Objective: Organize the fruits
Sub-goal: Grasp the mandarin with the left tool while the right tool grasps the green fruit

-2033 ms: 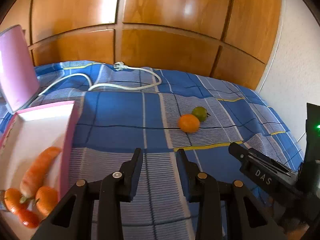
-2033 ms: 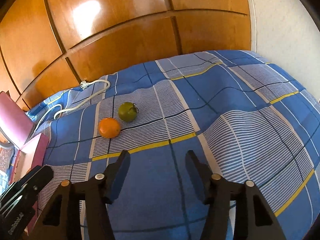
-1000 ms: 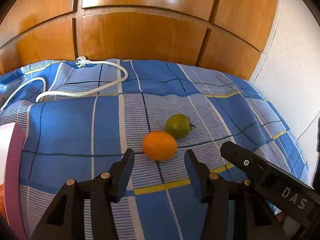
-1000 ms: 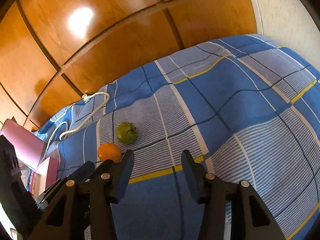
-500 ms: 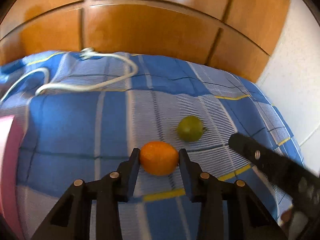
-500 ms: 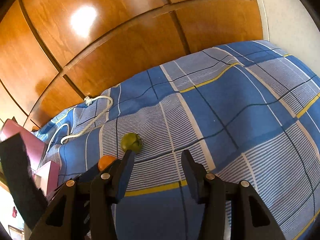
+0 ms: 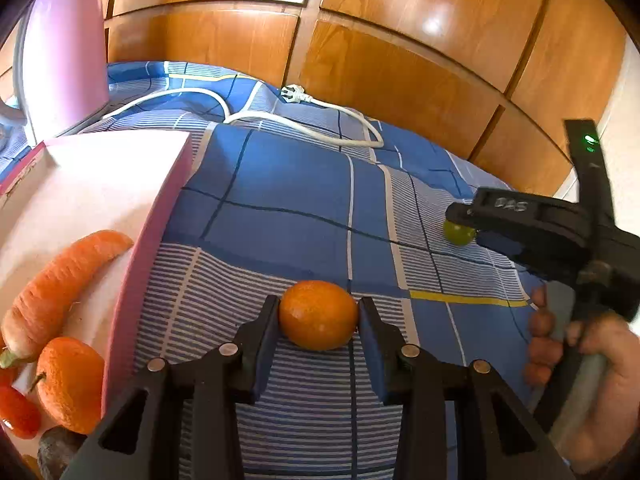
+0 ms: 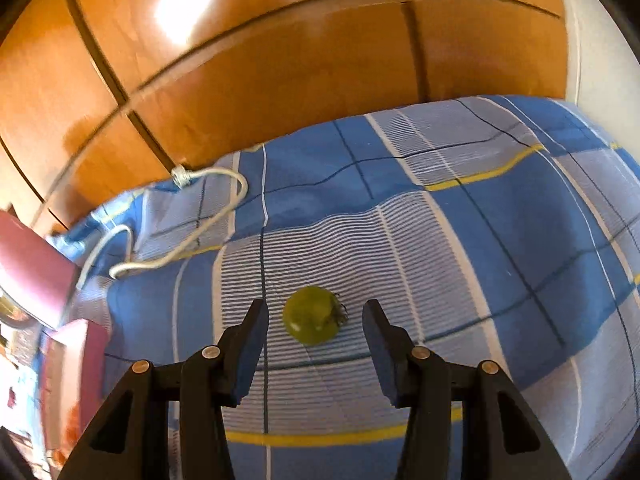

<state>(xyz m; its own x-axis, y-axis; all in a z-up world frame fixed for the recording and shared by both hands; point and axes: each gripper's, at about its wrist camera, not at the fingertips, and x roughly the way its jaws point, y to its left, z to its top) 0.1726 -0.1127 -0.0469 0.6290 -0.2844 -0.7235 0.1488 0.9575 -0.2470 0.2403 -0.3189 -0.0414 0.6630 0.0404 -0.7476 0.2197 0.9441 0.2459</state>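
My left gripper [image 7: 318, 318] is shut on an orange mandarin [image 7: 318, 316], held above the blue checked bedcover close to the right wall of the pink box [image 7: 148, 236]. The box holds a carrot [image 7: 56, 284], another mandarin [image 7: 68, 384] and red fruit [image 7: 18, 412]. My right gripper [image 8: 316, 316] is open, its jaws on either side of a green fruit [image 8: 312, 314] that lies on the cover. The right gripper also shows in the left wrist view [image 7: 466, 216], right over the green fruit [image 7: 458, 234].
A white power cable with a plug [image 7: 296, 96] lies at the back of the bed below the wooden wall panels. The box's pink lid [image 7: 64, 52] stands open at far left. A white wall borders the bed on the right.
My left gripper closed on the mandarin and carried it left toward the pink box. My right gripper moved forward until the green fruit sits between its open jaws.
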